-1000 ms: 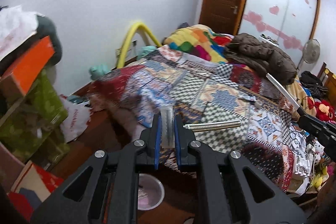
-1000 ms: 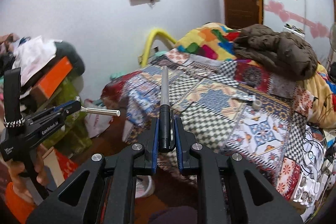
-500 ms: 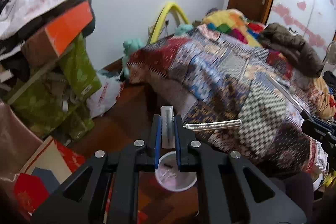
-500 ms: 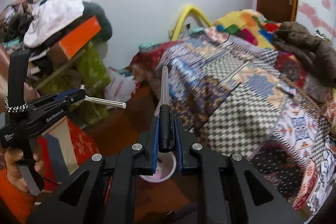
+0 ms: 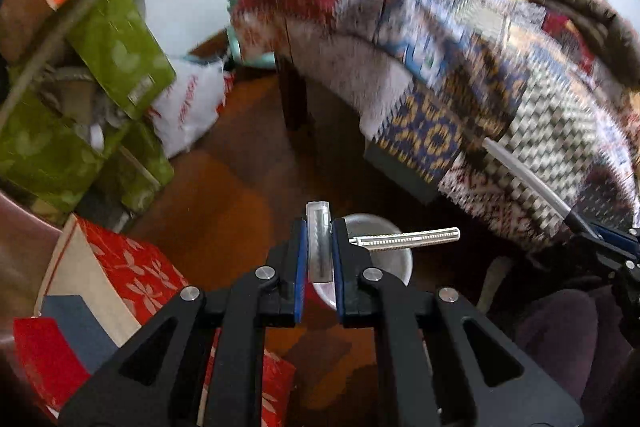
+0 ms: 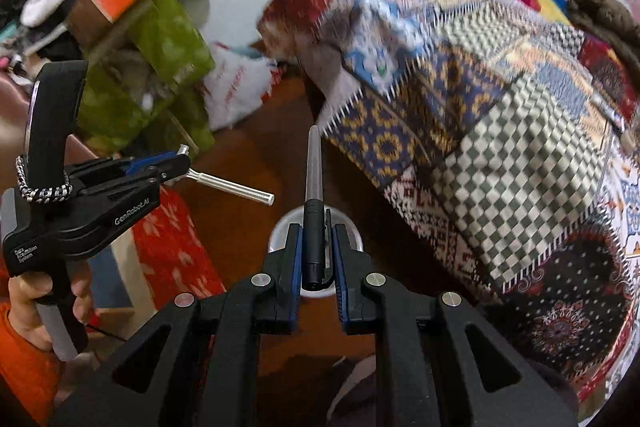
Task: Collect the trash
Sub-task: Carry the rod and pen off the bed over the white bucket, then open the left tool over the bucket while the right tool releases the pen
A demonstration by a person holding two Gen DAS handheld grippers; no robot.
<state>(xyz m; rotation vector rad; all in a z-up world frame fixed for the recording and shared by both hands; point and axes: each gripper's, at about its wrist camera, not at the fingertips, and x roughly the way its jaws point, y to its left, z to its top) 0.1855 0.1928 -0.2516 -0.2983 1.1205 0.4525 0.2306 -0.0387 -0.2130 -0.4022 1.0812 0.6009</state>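
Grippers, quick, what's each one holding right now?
Left gripper: closed on a razor.
Right gripper: closed on a pen.

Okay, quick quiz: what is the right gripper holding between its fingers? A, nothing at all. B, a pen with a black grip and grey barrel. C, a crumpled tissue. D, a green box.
B: the right gripper is shut on a pen whose grey barrel sticks out ahead of the fingers, above the round white bin.

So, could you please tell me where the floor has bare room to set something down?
Bare wooden floor lies between the green boxes and the quilted bed, beyond the white cup. The left edge is crowded with boxes and a white bag.
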